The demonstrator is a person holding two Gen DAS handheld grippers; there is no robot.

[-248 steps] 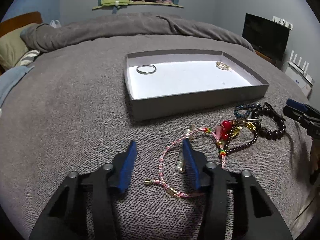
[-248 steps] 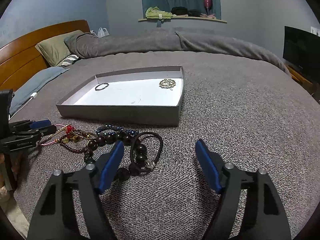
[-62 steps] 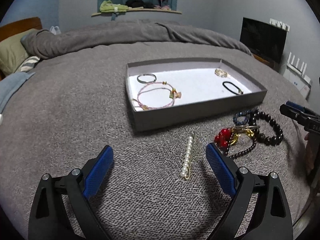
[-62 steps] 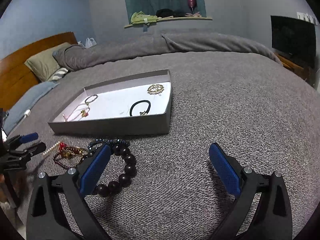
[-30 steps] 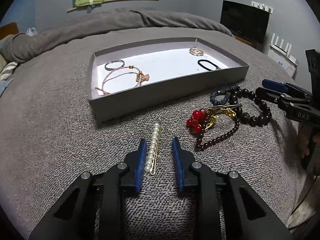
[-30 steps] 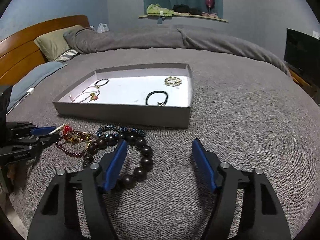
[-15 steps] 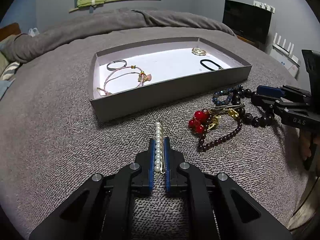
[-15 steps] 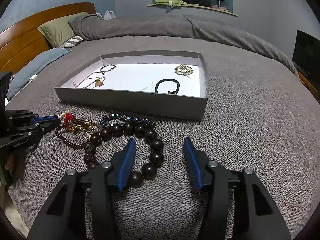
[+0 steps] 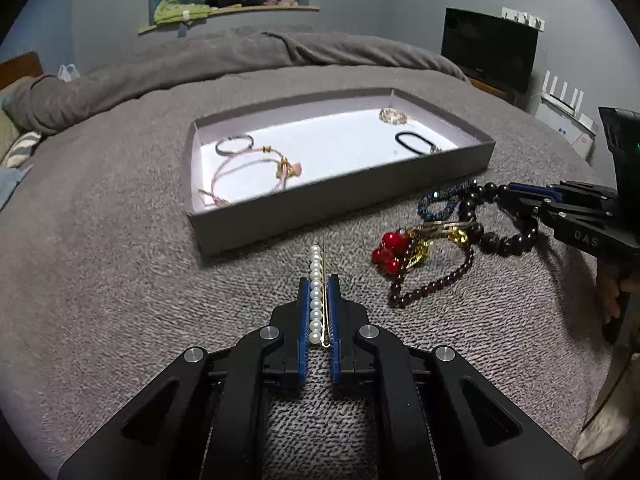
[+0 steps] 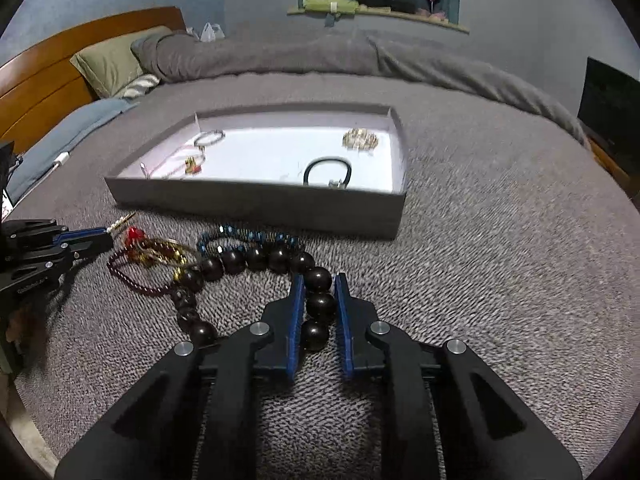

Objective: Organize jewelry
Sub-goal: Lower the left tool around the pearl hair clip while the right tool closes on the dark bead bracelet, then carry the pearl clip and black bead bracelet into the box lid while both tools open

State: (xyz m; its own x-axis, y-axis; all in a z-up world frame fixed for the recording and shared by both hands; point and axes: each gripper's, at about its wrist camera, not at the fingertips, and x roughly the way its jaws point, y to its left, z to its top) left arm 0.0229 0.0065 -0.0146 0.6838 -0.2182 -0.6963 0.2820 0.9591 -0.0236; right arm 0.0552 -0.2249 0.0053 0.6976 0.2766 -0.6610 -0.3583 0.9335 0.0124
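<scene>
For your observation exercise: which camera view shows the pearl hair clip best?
The left wrist view: the pearl hair clip lies full length between the left gripper's shut pads. The right wrist view shows only its tip poking past that gripper.

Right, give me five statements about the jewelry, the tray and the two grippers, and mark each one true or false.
1. The left gripper has its fingers closed on the pearl hair pin. True.
2. The right gripper is empty. False: its fingers have just been closing and now press on the dark wooden bead bracelet.
3. The black hair tie lies inside the grey tray. True.
4. The blue bead bracelet is already in the tray. False: it lies on the bedspread in front of the tray.
5. The pink cord bracelet lies in the tray near the silver ring. True.
</scene>
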